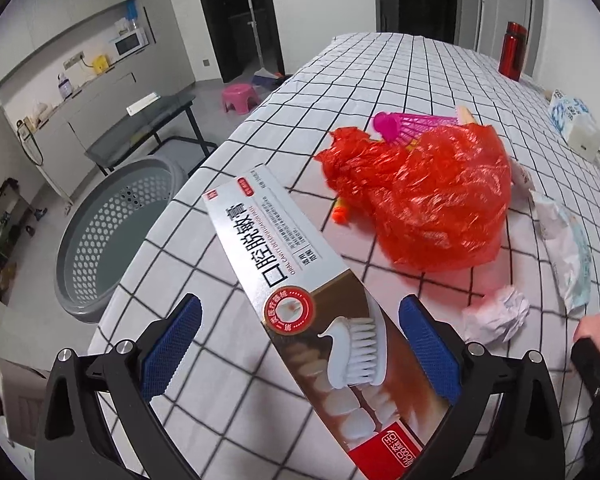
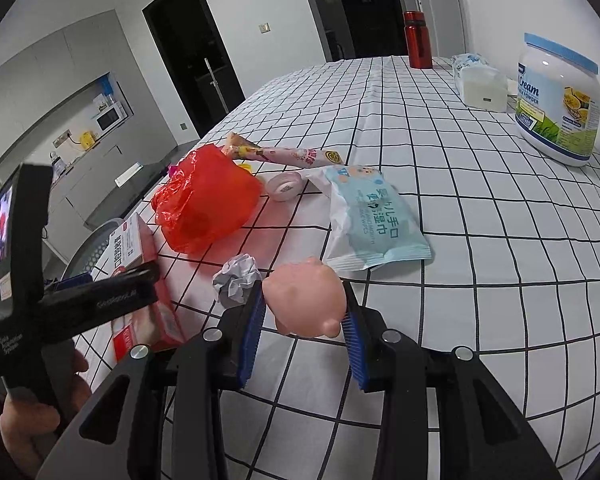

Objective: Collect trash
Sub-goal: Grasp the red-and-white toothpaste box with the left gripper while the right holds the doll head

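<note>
Left claw (image 1: 300, 344): pads apart, straddling the toothpaste box (image 1: 300, 292) lying on the checked counter (image 1: 380, 64). Right claw (image 2: 304, 320): clamped on a pink toy (image 2: 306, 300). Crumpled paper (image 2: 238, 278) just beside; grey basket (image 1: 112, 232) past the counter edge.

1. toothpaste box (image 1: 300, 300): near end cut off by the bottom edge of the left wrist view.
2. shuttlecock (image 1: 412, 125): near part hidden behind the red plastic bag (image 1: 424, 196).
3. grey basket (image 2: 90, 250): mostly hidden behind the table edge.
</note>
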Demonstrator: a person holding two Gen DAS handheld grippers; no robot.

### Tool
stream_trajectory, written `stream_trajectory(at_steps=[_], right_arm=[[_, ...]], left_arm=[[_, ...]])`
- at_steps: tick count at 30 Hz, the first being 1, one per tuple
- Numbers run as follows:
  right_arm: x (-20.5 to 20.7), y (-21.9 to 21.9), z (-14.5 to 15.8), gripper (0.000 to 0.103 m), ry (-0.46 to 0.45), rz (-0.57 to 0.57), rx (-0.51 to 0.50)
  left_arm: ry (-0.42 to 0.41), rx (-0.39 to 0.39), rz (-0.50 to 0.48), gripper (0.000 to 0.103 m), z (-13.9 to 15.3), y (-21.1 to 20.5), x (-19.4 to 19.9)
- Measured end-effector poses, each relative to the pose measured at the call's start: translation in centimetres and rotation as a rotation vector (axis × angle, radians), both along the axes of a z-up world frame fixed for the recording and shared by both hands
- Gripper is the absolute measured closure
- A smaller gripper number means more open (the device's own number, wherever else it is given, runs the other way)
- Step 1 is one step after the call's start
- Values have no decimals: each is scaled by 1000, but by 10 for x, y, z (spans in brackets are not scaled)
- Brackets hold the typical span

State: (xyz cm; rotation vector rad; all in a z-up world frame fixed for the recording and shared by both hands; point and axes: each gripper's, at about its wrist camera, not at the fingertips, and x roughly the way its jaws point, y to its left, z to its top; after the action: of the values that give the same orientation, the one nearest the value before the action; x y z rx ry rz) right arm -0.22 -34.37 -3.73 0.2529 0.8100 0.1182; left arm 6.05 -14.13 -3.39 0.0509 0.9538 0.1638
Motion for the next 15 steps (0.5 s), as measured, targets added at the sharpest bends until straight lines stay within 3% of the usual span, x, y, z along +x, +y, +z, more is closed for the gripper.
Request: stream_trajectory(at_steps=[8,15], right_arm=[[1,2,-2,67,8,3,-5],[2,6,-5,67,11,17,-12]], left_arm=[[17,-20,41,5,-1,45,-18],[41,-69,51,6,-8,59,-9]])
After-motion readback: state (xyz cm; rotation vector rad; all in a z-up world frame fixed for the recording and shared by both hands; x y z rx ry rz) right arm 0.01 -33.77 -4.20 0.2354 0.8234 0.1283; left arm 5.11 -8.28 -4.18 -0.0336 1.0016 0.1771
